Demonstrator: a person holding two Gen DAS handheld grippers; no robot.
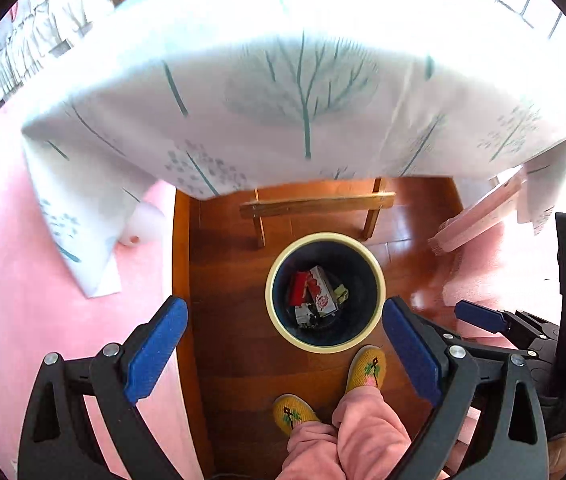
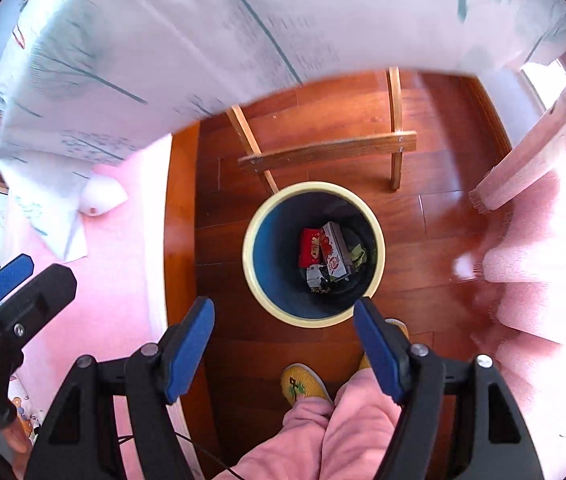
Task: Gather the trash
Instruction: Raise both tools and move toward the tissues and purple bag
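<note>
Left-wrist view, left to right: pink carpet (image 1: 23,280) ends at a straight edge against glossy wooden floor (image 1: 235,280), where the round cream-rimmed bin (image 1: 379,280) stands clear of the table's wooden crossbar (image 1: 315,204) and the slippers (image 1: 365,368), the draped leaf-print tablecloth (image 1: 283,100) overhanging above. Inside the bin's dark blue wall lies the trash (image 1: 315,292), red and white cartons and crumpled wrappers. Left gripper (image 1: 283,356) and right gripper (image 2: 285,354) both hang above it, blue-padded jaws apart, empty.

Glossy wood floor (image 2: 315,360), printed cloth tablecloth (image 1: 303,92), smooth-rimmed bin (image 2: 253,240) holding paper cartons (image 2: 333,252).
</note>
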